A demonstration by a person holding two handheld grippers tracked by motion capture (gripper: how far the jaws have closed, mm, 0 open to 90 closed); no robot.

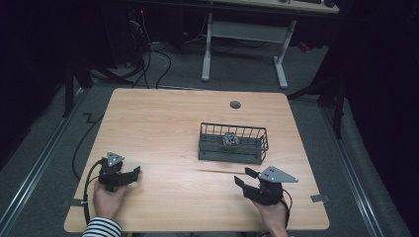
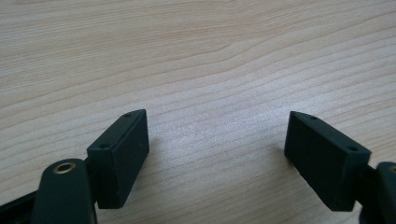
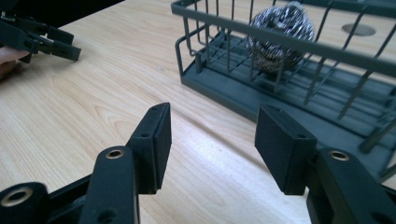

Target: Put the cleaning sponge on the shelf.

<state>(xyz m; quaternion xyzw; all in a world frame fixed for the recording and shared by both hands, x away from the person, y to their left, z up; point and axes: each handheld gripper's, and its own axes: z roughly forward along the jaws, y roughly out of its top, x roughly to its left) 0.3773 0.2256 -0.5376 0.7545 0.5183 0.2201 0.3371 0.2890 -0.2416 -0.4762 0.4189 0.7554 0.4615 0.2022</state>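
My right gripper (image 1: 245, 176) sits low over the near right part of the wooden table (image 1: 163, 123), jaws standing apart with nothing between them — bare wood shows through the gap in the right gripper view. Just beyond it stands the dark wire basket (image 1: 232, 154), a little right of the table's middle, and inside it rests a steel scouring ball (image 1: 230, 138), toward the centre of the basket and close to its far wall. From my right gripper view the ball (image 3: 280, 35) sits behind the basket's upright wires (image 3: 224, 77), and my tips stop short of the basket's near wall, not touching it.

My left gripper (image 1: 133, 173) lies at the near left of the table, well apart from the basket — its jaws spread wide too, holding nothing, with plain wood grain (image 2: 201, 70) between them. A striped sleeve (image 1: 101, 228) shows behind my left hand.
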